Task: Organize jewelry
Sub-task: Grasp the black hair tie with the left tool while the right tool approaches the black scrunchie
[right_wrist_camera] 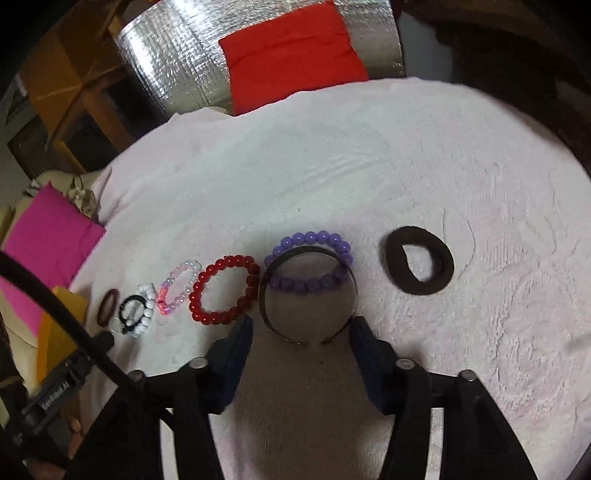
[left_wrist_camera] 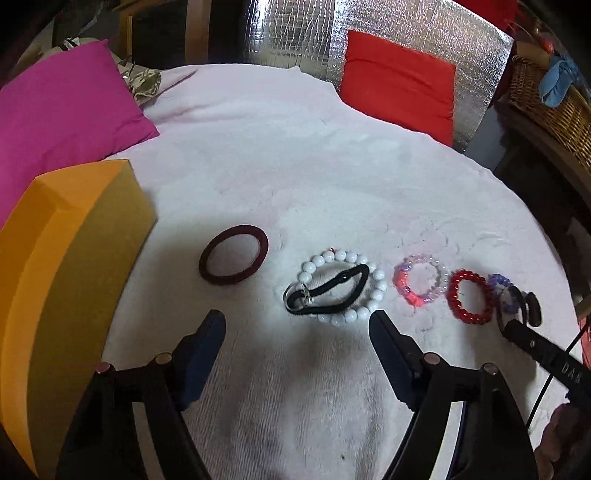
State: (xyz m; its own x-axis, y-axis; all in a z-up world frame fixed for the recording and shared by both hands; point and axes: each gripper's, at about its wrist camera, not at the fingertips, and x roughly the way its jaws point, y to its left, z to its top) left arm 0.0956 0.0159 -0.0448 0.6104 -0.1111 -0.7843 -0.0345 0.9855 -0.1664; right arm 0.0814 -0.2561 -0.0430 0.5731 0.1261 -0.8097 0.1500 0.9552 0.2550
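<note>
Surface: a pale pink fleecy blanket (left_wrist_camera: pixel 295 177) covered the work area, and all the jewelry lay on it in a rough row.
Far left: an orange box (left_wrist_camera: pixel 66 258) stood at the blanket's left edge, with a magenta cushion (left_wrist_camera: pixel 62 110) behind it.
Maroon bangle (left_wrist_camera: pixel 233 254): lay flat just right of the orange box, apart from the other pieces.
White bead bracelet (left_wrist_camera: pixel 376 291): lay right of the bangle, with a black hair tie (left_wrist_camera: pixel 332 291) lying across and inside its ring.
Pink and clear bead bracelet (left_wrist_camera: pixel 419 275): sat next along, close to the white one.
Red bead bracelet (right_wrist_camera: pixel 223 290): lay next in the row, just beside the pink one.
Purple bead bracelet (right_wrist_camera: pixel 314 240): lay right of the red one, partly under a thin dark metal bangle (right_wrist_camera: pixel 308 334) that overlapped it.
Dark scrunchie (right_wrist_camera: pixel 419 260): lay alone at the right end, apart from the rest.
Left gripper (left_wrist_camera: pixel 297 325): its blue-padded jaws stood wide apart above the blanket, nothing between them, the white bracelet just ahead of the tips.
Right gripper (right_wrist_camera: pixel 301 326): its jaws stood apart on either side of the metal bangle's near rim, close to it; whether the pads pressed on it could not be told.
Background: a red cushion (left_wrist_camera: pixel 399 81) leaned on silver foil sheeting (left_wrist_camera: pixel 288 33) behind the blanket, with a wicker basket (left_wrist_camera: pixel 550 103) at far right.
</note>
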